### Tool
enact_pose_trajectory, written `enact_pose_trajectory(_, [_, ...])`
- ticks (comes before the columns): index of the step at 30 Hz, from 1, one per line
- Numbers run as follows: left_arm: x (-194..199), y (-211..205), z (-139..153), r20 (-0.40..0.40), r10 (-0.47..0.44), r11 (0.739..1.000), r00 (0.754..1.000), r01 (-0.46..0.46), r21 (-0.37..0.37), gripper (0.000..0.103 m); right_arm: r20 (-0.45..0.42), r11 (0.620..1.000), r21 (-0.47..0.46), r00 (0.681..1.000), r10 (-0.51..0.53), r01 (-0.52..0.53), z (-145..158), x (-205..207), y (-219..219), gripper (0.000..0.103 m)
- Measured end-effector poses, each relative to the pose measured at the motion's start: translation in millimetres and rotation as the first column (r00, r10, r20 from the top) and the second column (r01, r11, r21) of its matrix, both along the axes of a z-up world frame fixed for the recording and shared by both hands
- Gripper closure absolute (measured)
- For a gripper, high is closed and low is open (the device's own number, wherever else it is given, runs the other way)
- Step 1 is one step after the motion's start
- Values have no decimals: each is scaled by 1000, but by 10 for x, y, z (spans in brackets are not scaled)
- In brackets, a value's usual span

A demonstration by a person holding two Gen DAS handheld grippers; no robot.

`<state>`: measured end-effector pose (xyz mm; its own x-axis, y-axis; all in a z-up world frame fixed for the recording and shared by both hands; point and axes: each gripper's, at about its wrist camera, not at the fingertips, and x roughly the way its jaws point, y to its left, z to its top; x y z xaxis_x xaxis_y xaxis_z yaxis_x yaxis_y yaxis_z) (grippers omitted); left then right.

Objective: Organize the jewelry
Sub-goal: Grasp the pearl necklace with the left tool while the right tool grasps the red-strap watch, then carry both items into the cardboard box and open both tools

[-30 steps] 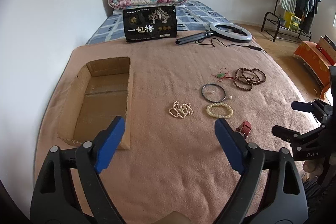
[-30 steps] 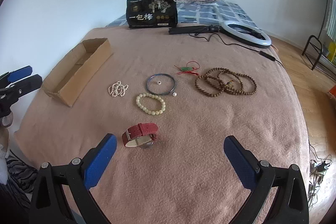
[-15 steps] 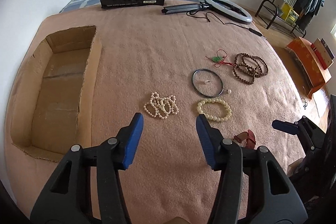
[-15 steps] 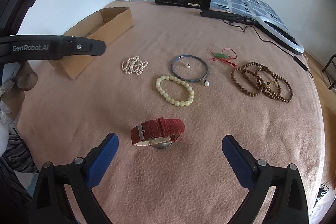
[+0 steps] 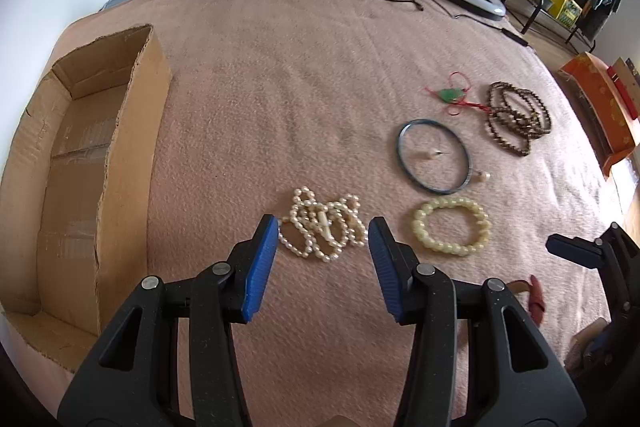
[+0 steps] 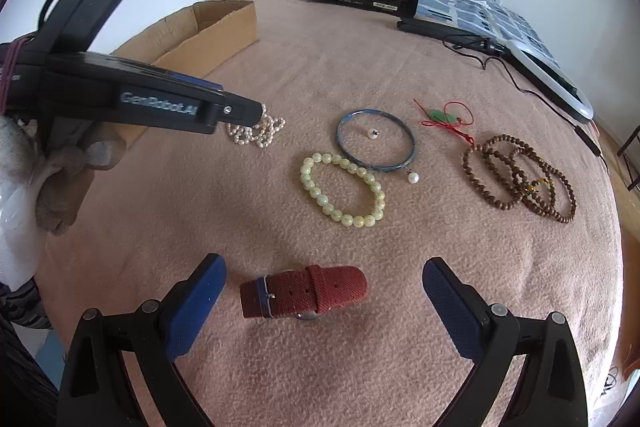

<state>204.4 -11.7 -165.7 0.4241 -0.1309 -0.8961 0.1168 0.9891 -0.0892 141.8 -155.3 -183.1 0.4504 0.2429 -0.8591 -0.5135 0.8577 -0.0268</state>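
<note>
In my left wrist view, my left gripper (image 5: 323, 227) sits low in the centre of the frame, its jaws closing with the heaped pearl strand (image 5: 322, 227) between the blue pads (image 5: 260, 259), which do not yet press on it. The cardboard box (image 5: 132, 155) fills the left side, open and lying on the pink blanket (image 5: 280, 87). To the right of the pearls I see the pale bead bracelet (image 5: 452, 227), above it the dark bangle (image 5: 433, 157), and at upper right the brown bead strands (image 5: 518, 117) beside a green pendant on red cord (image 5: 452, 95). In my right wrist view, my right gripper (image 6: 324, 291) is spread wide at the bottom, with the red watch (image 6: 304, 291) lying between its pads, untouched.
</note>
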Motion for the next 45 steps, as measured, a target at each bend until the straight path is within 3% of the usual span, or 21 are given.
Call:
enact_pose_trajectory(7, [121, 94, -196, -51, 14, 999, 999, -16, -32, 58, -17, 1000, -24, 1000, 11, -12, -99, 64, 55, 4])
enact_pose_trajectory(12, [139, 63, -265, -62, -5, 999, 998, 2, -38, 59, -66, 1000, -14, 998, -11, 10, -144, 120, -3, 14])
enact_pose_trajectory(15, [160, 67, -276, -60, -5, 999, 998, 2, -53, 67, -85, 1000, 10, 996, -12, 13, -149, 124, -41, 18])
enact_pose_trajectory(20, [180, 77, -281, -67, -6, 996, 998, 0, -86, 87, -107, 999, 38, 994, 8, -4, -134, 118, -31, 37])
enact_pose_trajectory(24, [166, 43, -273, -53, -16, 997, 998, 12, -80, 91, -116, 998, 56, 993, 12, -5, -121, 121, -29, 38])
enact_pose_trajectory(27, [142, 37, -216, -38, -18, 996, 999, 15, -86, 97, -114, 997, 74, 993, 6, 3, -89, 141, -48, 39])
enact_pose_trajectory(45, [-109, 79, 566, 143, -6, 988, 990, 28, -150, 97, -12, 987, 148, 998, -55, 56, 335, 245, -161, 40])
